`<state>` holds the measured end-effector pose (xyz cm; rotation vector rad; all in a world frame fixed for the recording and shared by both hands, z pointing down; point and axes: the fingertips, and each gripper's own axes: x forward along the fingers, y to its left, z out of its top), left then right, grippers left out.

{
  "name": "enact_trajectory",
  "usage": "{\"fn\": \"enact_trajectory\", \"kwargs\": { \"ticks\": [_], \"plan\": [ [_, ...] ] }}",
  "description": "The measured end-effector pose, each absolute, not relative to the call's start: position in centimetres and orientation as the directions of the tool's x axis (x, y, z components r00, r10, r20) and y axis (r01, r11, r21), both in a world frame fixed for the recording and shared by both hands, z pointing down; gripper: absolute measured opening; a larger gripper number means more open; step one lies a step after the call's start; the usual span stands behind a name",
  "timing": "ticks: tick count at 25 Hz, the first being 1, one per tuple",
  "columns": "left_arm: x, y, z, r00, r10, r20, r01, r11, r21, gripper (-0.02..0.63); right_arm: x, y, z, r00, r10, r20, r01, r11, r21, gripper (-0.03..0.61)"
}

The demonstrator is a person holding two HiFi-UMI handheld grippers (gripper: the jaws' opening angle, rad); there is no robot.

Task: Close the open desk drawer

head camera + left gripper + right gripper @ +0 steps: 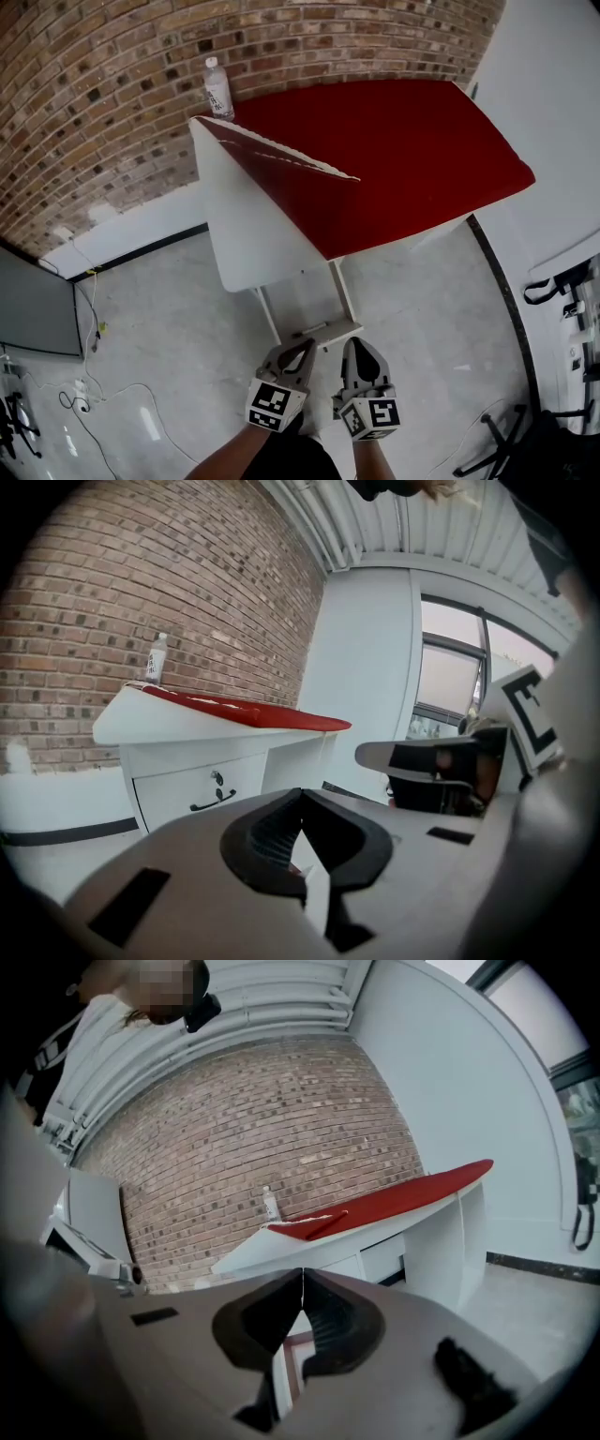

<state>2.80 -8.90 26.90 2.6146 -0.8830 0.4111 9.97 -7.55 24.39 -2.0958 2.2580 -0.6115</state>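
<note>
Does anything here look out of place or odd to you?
Only the drawer: it sticks far out of the desk over the floor. The bottle stands upright at the desk's corner by the brick wall, and nothing looks spilled or broken.

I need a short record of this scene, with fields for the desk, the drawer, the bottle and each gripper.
desk: white with a red top, against the brick wall
drawer: open, pulled out toward the person
bottle: upright on the desk's back corner, by the wall
left gripper: shut, empty, close to the drawer front
right gripper: shut, empty, beside the left one
task state: drawer not yet closed
</note>
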Motion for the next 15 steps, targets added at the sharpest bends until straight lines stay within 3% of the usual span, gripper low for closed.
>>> {"fn": "enact_trajectory", "kwargs": {
  "ticks": [15],
  "plan": [
    [4.3, -5.6, 42.3, 0.763, -0.522, 0.382, -0.621, -0.755, 0.210, 0.009, 12.4, -6.0, 40.2, -0.146, -0.967, 0.210, -0.896, 0.040, -0.442, 0.014]
  ]
}}
